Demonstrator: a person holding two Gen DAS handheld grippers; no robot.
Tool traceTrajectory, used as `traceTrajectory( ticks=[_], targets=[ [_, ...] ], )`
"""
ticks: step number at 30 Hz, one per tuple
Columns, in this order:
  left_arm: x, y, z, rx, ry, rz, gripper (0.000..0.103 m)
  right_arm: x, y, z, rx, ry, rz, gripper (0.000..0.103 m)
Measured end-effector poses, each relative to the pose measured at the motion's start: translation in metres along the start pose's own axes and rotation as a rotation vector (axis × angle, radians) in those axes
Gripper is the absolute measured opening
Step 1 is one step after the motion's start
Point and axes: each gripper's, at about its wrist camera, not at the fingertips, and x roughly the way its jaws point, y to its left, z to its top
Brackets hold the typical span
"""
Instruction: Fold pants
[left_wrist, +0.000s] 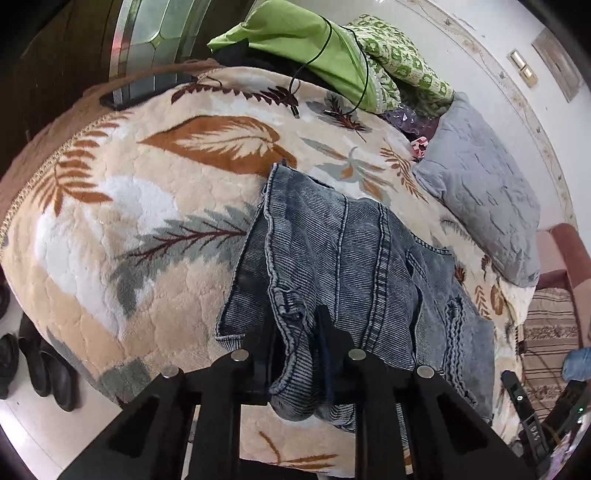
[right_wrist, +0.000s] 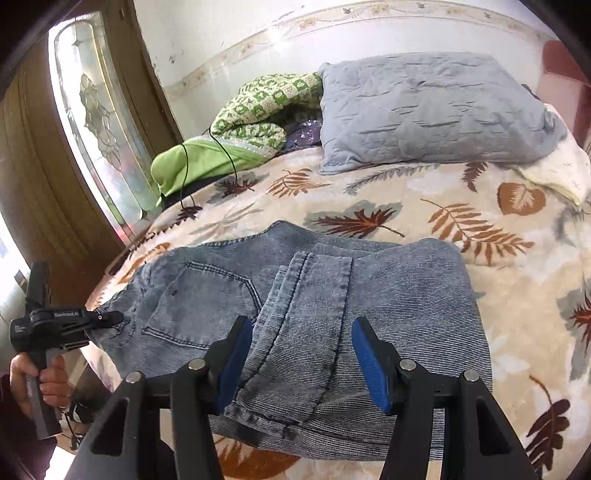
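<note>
Pants (right_wrist: 295, 314) on leaf-print blanket (right_wrist: 480, 229), grey pillow (right_wrist: 424, 110) behind

Left wrist cam sits right on top of the jeans (left_wrist: 354, 266), angled steeply down at their waistband end, with the grey pillow (left_wrist: 484, 206) off to the right. Right wrist cam hovers close above the jeans' near edge, facing that pillow head-on (shallower angle). Both share the jeans, pillow and leaf blanket (left_wrist: 122, 206).
</note>
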Motion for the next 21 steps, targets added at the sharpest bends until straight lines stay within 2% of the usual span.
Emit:
traceTrajectory(
  ticks=[1, 3, 5, 6, 9, 12, 13, 18, 21],
  targets=[
    [0.000, 0.001, 0.000, -0.002, 0.003, 0.007, 0.024, -0.002, -0.002, 0.000, 0.005, -0.005, 0.001, 0.060],
    [-0.004, 0.010, -0.002, -0.043, 0.007, 0.031, 0.040, -0.007, -0.007, 0.001, 0.019, -0.012, 0.000, 0.060],
    [-0.012, 0.024, -0.008, -0.086, 0.007, 0.038, 0.068, -0.010, -0.012, 0.001, 0.031, -0.016, -0.003, 0.060],
    [-0.016, 0.029, -0.012, -0.096, 0.003, 0.051, 0.071, -0.010, -0.015, 0.001, 0.036, -0.015, -0.005, 0.060],
    [-0.028, 0.042, -0.027, -0.129, -0.007, 0.052, 0.072, -0.010, -0.019, 0.000, 0.048, -0.008, -0.006, 0.060],
    [-0.026, 0.044, -0.042, -0.186, 0.030, -0.006, 0.073, -0.009, -0.023, -0.002, 0.049, -0.004, -0.015, 0.060],
    [-0.023, 0.043, -0.042, -0.224, 0.024, -0.046, 0.073, -0.009, -0.024, -0.002, 0.051, -0.005, -0.019, 0.060],
    [-0.004, 0.028, -0.034, -0.273, 0.035, -0.154, 0.073, -0.006, -0.034, -0.001, 0.100, 0.000, -0.015, 0.060],
    [0.008, 0.025, -0.029, -0.311, 0.029, -0.171, 0.073, -0.007, -0.029, -0.001, 0.065, -0.008, -0.027, 0.060]
  ],
)
